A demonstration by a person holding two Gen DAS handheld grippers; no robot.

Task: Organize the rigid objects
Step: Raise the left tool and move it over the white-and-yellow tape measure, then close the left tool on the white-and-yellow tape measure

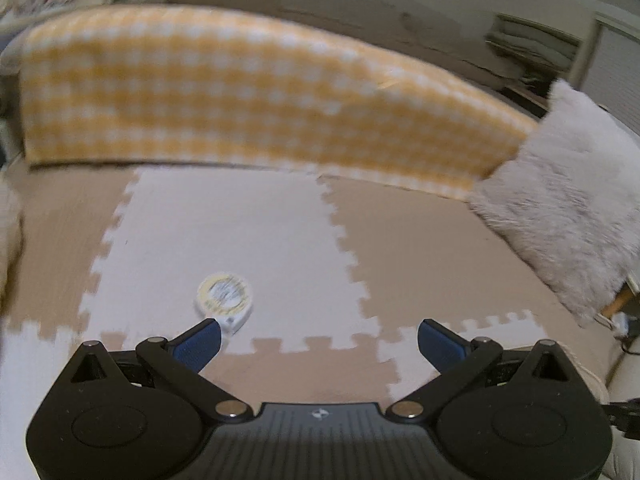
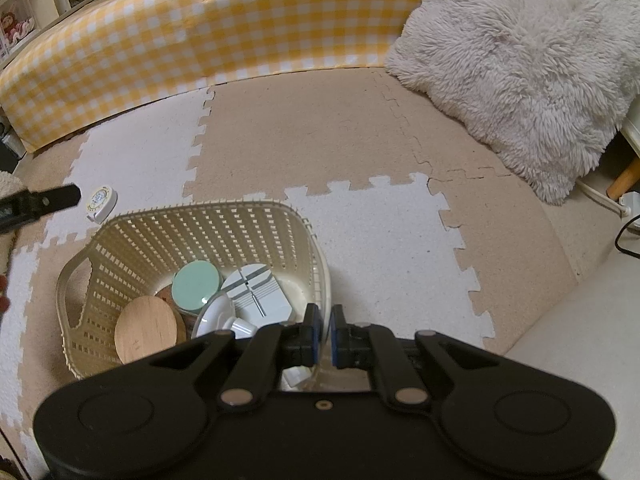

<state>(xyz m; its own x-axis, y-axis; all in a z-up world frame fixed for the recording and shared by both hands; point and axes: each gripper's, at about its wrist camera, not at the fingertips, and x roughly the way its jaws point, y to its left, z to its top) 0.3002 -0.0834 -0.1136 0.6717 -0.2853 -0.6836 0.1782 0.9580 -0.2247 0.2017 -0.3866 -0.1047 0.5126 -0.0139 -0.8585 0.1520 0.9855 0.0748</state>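
The left claw (image 1: pixel 318 336) is seen spread wide at the lower centre of its view, nothing between its pads. A small round white and yellow tape-like case (image 1: pixel 225 295) lies on the foam floor mat (image 1: pixel 240 232), just above the left pad. The right claw (image 2: pixel 325 326) is pinched onto the near rim of the cream perforated plastic basket (image 2: pixel 192 236), lower centre.

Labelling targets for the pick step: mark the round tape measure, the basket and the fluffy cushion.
tape measure (image 1: pixel 225 293), left wrist view, on its round printed face.
basket (image 2: pixel 208 210), right wrist view, on the far rim.
cushion (image 2: pixel 516 68), right wrist view, on the middle of its shaggy top.
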